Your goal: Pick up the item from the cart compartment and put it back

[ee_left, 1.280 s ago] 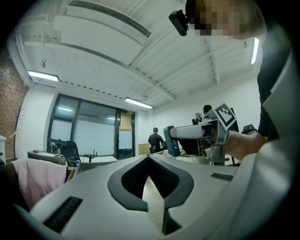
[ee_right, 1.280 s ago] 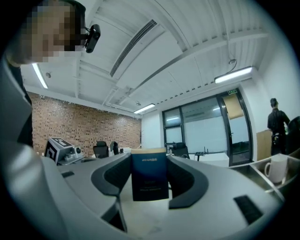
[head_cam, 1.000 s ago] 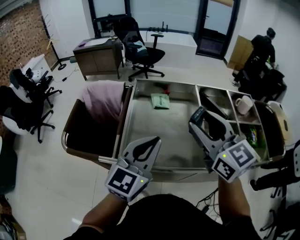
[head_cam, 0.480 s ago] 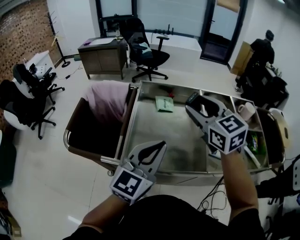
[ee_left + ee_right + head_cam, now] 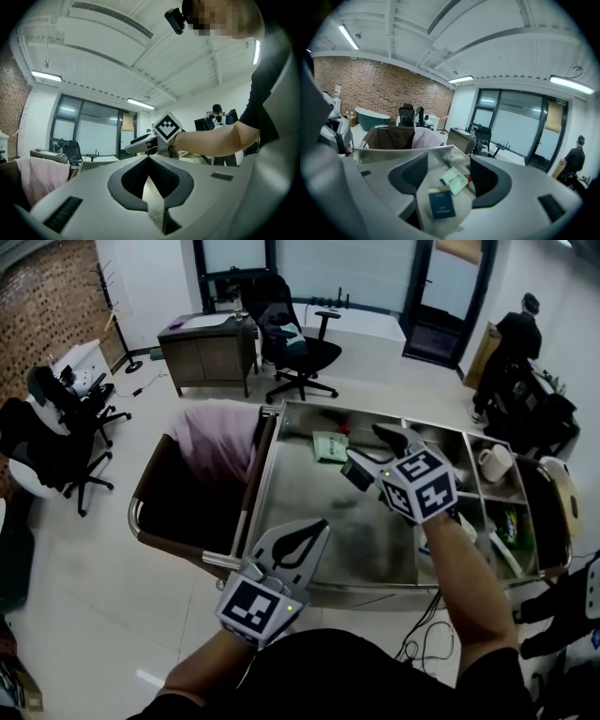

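Little writing can be read: the dark blue booklet-like item (image 5: 440, 204) carries a line of pale print near its top edge, too blurred to make out, and the green packet (image 5: 455, 180) (image 5: 328, 446) has dark print on its face that is just as unreadable. Each gripper's cube shows only a black-and-white square marker, with no words. The right gripper (image 5: 451, 173) (image 5: 371, 456) hangs over the cart's large compartment (image 5: 309, 521), and its jaws are opening, already standing wide. The blue item sits in the gap between them in the right gripper view, narrower than the opening, and neither pad presses on it. It is over the steel floor of that large compartment, just in front of the green packet, which lies flat farther back. Whether the blue item rests on the floor or is in the air cannot be told. The left gripper (image 5: 149, 159) (image 5: 312, 527) is held low at the near edge of the cart, its jaws closed tip to tip with nothing between them. A pink cloth (image 5: 216, 439) is draped over the dark bag at the cart's left end. In the narrow side compartments on the right stand a white mug (image 5: 492, 463) and, nearer, a green package (image 5: 506, 519) whose label is too small to read.
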`<state>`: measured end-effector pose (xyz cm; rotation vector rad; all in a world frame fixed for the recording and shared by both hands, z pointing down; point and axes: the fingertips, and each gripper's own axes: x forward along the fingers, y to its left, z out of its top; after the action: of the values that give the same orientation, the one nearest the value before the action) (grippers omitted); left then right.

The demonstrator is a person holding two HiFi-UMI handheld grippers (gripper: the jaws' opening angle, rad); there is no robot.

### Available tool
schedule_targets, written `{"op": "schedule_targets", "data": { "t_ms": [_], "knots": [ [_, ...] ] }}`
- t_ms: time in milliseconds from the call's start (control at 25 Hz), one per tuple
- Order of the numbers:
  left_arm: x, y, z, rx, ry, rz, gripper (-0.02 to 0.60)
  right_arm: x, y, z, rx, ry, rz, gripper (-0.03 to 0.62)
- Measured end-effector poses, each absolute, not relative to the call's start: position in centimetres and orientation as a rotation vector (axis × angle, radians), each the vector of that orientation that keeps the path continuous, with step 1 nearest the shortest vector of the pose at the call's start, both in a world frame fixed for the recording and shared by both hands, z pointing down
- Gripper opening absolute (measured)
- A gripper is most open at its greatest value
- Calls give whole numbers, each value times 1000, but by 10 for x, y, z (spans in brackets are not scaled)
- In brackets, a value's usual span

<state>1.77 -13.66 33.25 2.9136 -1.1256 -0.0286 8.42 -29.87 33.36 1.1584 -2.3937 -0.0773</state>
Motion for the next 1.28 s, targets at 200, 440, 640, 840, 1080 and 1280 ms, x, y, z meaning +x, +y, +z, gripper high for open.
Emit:
{"op": "schedule_targets", "data": {
  "t_ms": [200, 440, 640, 840, 1080, 1280],
  "knots": [
    [14, -141, 333, 2904, -1140, -28, 0, 84, -295, 335, 1163, -2405, -73, 303],
    [16, -141, 331, 2909, -1136, -37, 0, 92, -293, 337, 1184, -2411, -30, 248],
    [20, -141, 332, 2914, -1128, -31, 0, 94, -290, 338, 1194, -2402, -42, 13],
    [21, -141, 330, 2919, -1125, -30, 0, 96, -290, 339, 1202, -2405, -22, 12],
    [16, -145, 331, 2909, -1141, -31, 0, 94, -284, 328, 1234, -2473, -1, 12],
    [16, -147, 330, 2910, -1142, -32, 0, 94, -264, 310, 1283, -2584, 35, 12]
  ]
}}
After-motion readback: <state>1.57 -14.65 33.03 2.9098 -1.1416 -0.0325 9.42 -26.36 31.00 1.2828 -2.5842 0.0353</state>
